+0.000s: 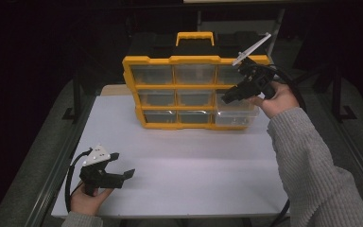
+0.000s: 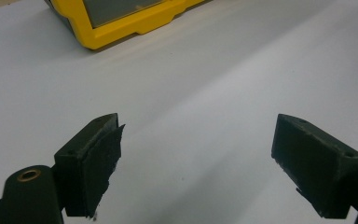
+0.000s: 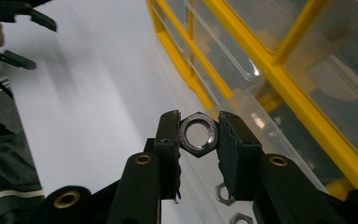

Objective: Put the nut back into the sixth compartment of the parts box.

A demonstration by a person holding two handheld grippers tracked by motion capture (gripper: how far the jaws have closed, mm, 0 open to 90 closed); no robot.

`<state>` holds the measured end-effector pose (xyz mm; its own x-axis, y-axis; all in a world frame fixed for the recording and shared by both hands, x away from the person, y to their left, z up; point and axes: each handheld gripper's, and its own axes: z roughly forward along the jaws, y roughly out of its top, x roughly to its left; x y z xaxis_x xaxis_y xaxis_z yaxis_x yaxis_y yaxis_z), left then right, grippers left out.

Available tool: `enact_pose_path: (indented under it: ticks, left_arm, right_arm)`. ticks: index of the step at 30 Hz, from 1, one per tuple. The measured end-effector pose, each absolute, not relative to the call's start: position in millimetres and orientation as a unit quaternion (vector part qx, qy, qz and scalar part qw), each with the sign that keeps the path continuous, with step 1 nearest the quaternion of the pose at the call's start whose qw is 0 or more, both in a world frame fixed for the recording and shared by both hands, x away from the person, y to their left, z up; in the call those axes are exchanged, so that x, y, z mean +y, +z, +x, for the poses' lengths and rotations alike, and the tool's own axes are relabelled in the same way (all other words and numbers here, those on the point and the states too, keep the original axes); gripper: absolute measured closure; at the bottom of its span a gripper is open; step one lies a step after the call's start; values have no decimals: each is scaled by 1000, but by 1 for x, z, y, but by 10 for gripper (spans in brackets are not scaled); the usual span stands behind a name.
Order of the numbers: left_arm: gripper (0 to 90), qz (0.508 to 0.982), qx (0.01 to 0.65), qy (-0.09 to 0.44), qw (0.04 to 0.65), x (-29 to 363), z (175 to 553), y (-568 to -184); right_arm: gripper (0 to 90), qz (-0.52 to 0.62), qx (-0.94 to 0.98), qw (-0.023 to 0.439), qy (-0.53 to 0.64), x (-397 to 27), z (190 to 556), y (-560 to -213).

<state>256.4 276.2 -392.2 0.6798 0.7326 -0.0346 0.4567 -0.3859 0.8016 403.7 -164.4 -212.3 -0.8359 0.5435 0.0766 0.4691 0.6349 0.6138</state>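
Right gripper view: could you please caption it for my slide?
Right gripper pinches a hex nut beside the yellow organizer.

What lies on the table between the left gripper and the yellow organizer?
Nothing: in the high view, bare white table separates the open left gripper from the yellow organizer. The left gripper view shows the same.

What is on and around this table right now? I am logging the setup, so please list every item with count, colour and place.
Organizer box: one, yellow frame with a black top and handle, standing at the back of the table.
Drawers: clear, in a three-by-three grid; the bottom right drawer is pulled out.
Nut: one, silver, six-sided, clamped between the right gripper's jaws.
Loose nuts: at least two, silver, below the held one in the right gripper view.
Table: one, white.
Left gripper: black, open, near the front left edge.
Right gripper: black, at the pulled-out drawer.
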Motion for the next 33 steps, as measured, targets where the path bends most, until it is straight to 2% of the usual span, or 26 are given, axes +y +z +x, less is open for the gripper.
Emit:
enact_pose_path:
  ticks: [33]
  left_arm:
    - [153,820,363,163,412,277,256,-392]
  right_arm:
    - [686,319,899,47,297,-171,427,-265]
